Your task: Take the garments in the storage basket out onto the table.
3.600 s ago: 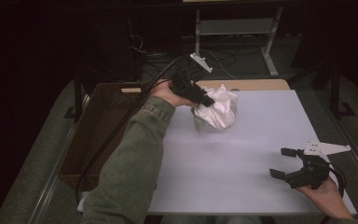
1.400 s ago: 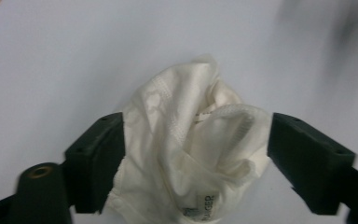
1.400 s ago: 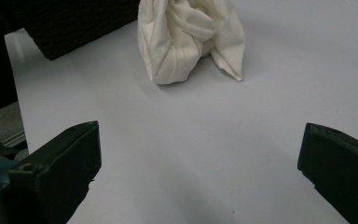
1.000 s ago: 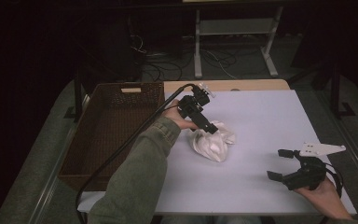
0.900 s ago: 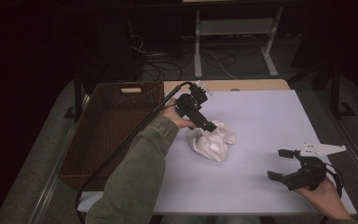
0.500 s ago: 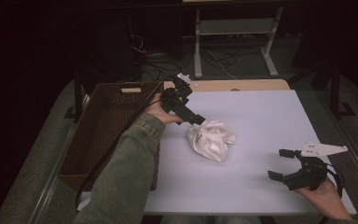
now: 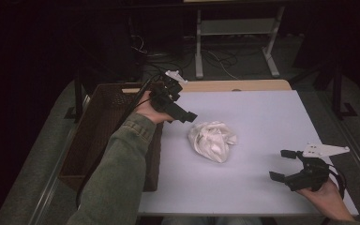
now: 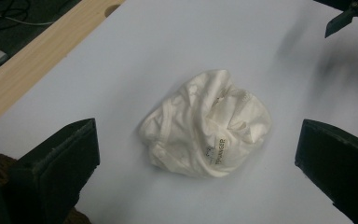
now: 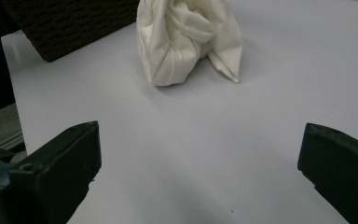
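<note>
A crumpled white cloth bundle [image 7: 212, 140] is lying near the middle of the pale lavender-topped desk [image 7: 272, 117], touching neither tool. The left tool [image 7: 183, 114] is hovering above the desk's left edge, just beside the cloth and pointing toward it, with its jaws standing wide apart and gripping nothing; in the left gripper view the cloth [image 8: 205, 123] is sitting between and beyond those jaws, a small printed label showing on one fold. The right tool [image 7: 283, 165] is resting low near the desk's front right corner, well apart from the cloth, its jaws also spread wide and empty. A dark brown woven rectangular basket [image 7: 108, 126] is standing against the desk's left side, under the person's olive-green sleeve [image 7: 117, 173].
</note>
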`<move>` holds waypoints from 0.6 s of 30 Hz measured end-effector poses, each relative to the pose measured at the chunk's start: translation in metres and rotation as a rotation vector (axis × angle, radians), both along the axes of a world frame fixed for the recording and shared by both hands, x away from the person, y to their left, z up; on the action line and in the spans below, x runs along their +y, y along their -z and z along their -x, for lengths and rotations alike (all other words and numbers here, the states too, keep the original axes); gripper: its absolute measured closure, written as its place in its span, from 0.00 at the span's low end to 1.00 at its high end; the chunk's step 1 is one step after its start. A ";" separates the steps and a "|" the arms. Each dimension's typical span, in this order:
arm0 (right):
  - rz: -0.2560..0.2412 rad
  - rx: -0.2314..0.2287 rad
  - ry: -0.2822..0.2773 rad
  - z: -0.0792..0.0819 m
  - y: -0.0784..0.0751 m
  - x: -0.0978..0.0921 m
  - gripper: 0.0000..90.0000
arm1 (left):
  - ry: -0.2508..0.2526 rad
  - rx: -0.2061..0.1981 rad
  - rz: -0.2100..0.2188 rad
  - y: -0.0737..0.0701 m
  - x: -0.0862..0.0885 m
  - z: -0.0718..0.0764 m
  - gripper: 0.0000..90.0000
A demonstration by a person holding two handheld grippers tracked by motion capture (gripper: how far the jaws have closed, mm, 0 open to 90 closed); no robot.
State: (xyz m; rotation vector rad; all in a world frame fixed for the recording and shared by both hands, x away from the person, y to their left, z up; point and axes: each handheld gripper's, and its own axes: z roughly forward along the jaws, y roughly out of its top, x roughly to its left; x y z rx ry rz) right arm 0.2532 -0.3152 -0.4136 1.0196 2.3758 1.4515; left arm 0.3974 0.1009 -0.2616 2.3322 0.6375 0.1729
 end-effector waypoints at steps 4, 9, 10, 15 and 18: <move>0.001 0.003 -0.001 0.000 0.000 0.001 0.00 | -0.010 -0.009 0.003 -0.002 0.009 0.002 0.00; 0.002 0.006 0.000 0.000 0.000 0.001 0.00 | -0.031 -0.012 0.009 -0.003 0.021 0.004 0.00; 0.003 0.007 0.000 0.000 0.000 0.001 0.00 | -0.034 -0.011 0.007 -0.003 0.024 0.005 0.00; 0.006 0.004 0.001 0.000 0.001 0.001 0.00 | -0.052 -0.014 0.011 -0.003 0.037 0.009 0.00; 0.006 0.003 0.002 0.000 0.001 0.001 0.00 | -0.066 -0.016 0.015 -0.003 0.046 0.011 0.00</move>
